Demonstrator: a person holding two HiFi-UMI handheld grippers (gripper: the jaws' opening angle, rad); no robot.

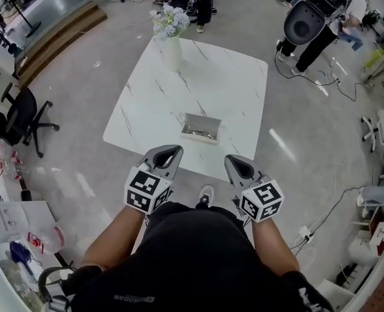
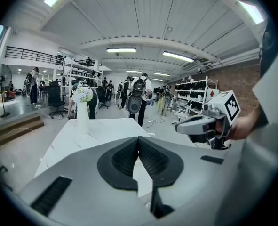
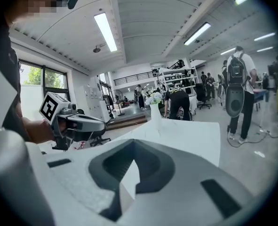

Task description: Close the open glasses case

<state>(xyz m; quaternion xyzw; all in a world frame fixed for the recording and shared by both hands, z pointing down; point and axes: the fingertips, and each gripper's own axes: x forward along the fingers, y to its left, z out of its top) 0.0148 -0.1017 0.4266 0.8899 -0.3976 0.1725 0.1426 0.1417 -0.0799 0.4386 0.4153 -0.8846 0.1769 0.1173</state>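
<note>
The open glasses case [image 1: 201, 129] lies near the front edge of the white marble table [image 1: 230, 90], a shallow grey tray with something dark inside. My left gripper [image 1: 168, 153] and right gripper [image 1: 239, 167] hover side by side just short of that edge, close to my body, both shut with nothing between the jaws. In the left gripper view the left gripper [image 2: 138, 140] points over the table, with the right gripper [image 2: 209, 124] beside it. In the right gripper view the right gripper [image 3: 133, 147] shows the left gripper [image 3: 75, 121] at its left. The case is hidden in both gripper views.
A white vase of flowers [image 1: 171, 41] stands at the table's far corner. Black office chairs [image 1: 19, 119] are left of the table, cluttered white shelving [image 1: 16, 226] at lower left. People and a black machine [image 1: 308, 18] stand beyond the table; cables cross the floor at right.
</note>
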